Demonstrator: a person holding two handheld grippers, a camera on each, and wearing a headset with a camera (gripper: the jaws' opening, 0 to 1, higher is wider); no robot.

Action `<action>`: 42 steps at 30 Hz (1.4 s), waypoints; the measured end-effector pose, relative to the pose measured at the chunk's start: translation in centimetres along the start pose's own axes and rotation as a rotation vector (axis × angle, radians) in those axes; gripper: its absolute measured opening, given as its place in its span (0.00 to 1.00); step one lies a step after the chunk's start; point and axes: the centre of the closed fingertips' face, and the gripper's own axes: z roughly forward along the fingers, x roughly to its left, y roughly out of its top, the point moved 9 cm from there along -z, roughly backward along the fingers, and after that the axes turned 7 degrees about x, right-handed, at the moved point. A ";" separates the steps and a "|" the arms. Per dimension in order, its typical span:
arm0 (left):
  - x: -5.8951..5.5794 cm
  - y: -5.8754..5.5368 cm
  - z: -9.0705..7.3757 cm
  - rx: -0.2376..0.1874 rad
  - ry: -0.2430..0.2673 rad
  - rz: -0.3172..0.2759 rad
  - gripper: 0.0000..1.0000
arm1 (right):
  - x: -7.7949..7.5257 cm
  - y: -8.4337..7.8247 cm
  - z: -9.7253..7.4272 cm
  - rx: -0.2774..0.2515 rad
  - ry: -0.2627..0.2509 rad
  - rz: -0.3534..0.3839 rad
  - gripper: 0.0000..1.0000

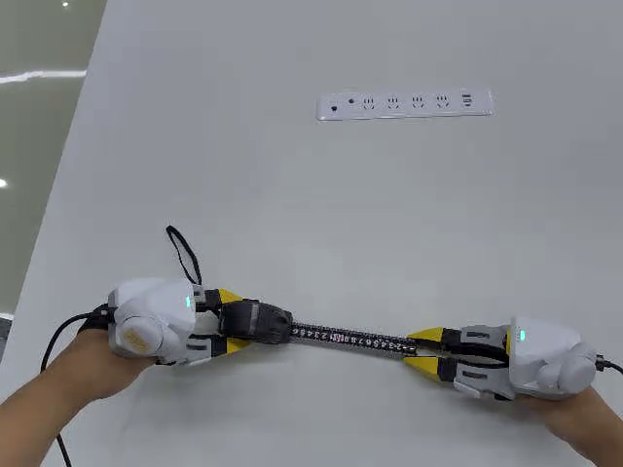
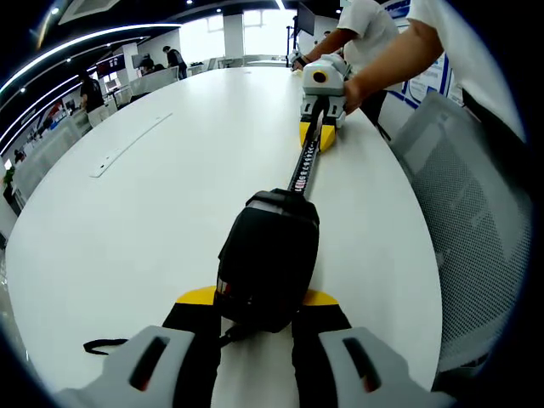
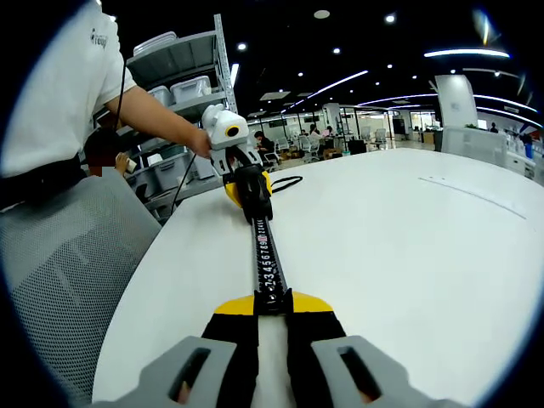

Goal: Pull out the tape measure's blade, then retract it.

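- The left gripper is sitting near the front edge of the white table. Its yellow-tipped jaws are squeezing the black tape measure case from both sides, and the case is resting on the tabletop.
- The left hand is wrapping around that gripper's white body, with a black cable trailing off behind it.
- The right gripper is lying well apart to the right, held by the right hand. Its jaws are closed on the free end of the blade, pinching it between the yellow tips.
- The blade is stretching out of the case in a straight line between the two grippers. It is dark, with pale numerals facing up, and is running low over the table.
- A black strap loop is lying on the table just beyond the left gripper.
- Farther back, a white power strip is lying flat on the table, well apart from everything else.
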 end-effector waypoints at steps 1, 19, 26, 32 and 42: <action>0.0 0.0 0.0 0.001 0.000 0.000 0.28 | 0.0 -0.1 0.0 0.000 0.001 0.001 0.09; -0.1 0.1 0.0 0.009 0.003 0.002 0.28 | 0.1 -0.4 -0.5 0.000 -0.006 0.012 0.09; 0.0 0.1 0.0 0.012 0.005 0.001 0.28 | 0.2 -0.7 -1.2 -0.003 -0.018 0.016 0.09; -0.1 0.2 0.0 0.014 0.006 0.001 0.28 | 0.2 -1.1 -1.9 -0.003 -0.031 0.021 0.08; -0.3 0.4 -0.1 0.017 0.006 0.000 0.28 | 0.2 -1.6 -2.9 -0.003 -0.042 0.029 0.08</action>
